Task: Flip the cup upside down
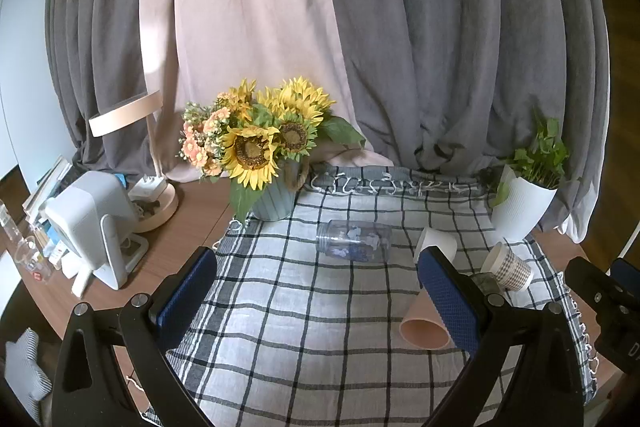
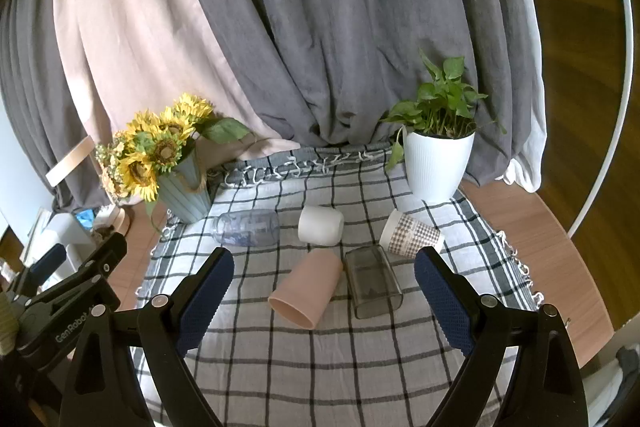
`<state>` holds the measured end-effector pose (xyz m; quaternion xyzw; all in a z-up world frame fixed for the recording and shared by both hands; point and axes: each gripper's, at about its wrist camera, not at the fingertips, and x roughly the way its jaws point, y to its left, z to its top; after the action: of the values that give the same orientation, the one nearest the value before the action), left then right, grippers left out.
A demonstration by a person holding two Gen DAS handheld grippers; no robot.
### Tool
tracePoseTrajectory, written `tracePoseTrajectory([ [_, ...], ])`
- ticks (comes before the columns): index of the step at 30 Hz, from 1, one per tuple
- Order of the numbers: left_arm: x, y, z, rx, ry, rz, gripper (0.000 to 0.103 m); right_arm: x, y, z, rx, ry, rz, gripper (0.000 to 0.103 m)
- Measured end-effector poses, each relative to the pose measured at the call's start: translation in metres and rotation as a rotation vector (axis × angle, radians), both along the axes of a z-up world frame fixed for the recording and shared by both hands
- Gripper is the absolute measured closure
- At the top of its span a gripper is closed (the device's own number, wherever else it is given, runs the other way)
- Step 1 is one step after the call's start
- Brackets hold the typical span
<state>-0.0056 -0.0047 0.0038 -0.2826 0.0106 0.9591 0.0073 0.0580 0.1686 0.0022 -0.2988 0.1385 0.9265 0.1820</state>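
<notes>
Several cups lie on their sides on a checked cloth (image 2: 320, 367): a pink cup (image 2: 308, 287), a smoky clear square cup (image 2: 372, 281), a white cup (image 2: 320, 225), a checked paper cup (image 2: 412, 237) and a clear bluish jar (image 2: 248, 227). My right gripper (image 2: 324, 291) is open and empty, its fingers either side of the pink and smoky cups, short of them. My left gripper (image 1: 316, 291) is open and empty; the jar (image 1: 354, 241) lies ahead, the pink cup (image 1: 420, 327) is partly hidden behind its right finger (image 1: 448, 295).
A sunflower vase (image 2: 184, 195) stands at the cloth's back left, a white plant pot (image 2: 436, 163) at the back right. Curtains hang behind. A lamp (image 1: 156, 195) and a white device (image 1: 92, 227) stand on the wooden table to the left.
</notes>
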Motion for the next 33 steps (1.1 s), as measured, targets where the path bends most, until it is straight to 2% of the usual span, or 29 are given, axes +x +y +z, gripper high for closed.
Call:
tracePoseTrajectory([
  [33,-0.0015,-0.0038,-0.0021,0.009,-0.014,-0.013,0.0,0.0022,-0.0015,-0.0014,0.005,0.002,-0.004,0.011],
])
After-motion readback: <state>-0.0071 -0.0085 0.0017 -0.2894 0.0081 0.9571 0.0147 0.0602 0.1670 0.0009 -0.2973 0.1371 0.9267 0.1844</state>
